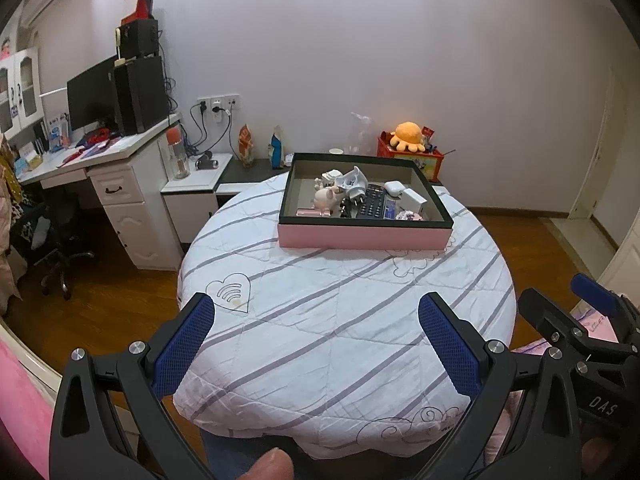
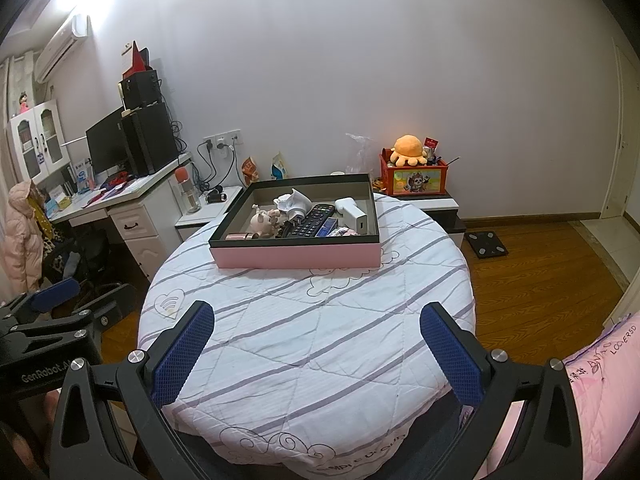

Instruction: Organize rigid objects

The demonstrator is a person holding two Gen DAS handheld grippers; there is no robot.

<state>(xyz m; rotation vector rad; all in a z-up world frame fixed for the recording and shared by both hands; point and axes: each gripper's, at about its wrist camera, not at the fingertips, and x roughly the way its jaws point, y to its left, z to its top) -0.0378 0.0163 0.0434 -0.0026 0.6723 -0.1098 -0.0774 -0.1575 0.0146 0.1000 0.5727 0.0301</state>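
Observation:
A pink box with a black rim sits at the far side of a round table under a white striped cloth. In it lie a black remote, a pink pig figure, a white plug adapter, a white charger block and other small items. My left gripper and right gripper are both open and empty, held over the near part of the table, well short of the box.
A white desk with a monitor and speakers stands at the left, with low cabinets behind the table. A red box with an orange plush is at the back right. A scale lies on the wood floor.

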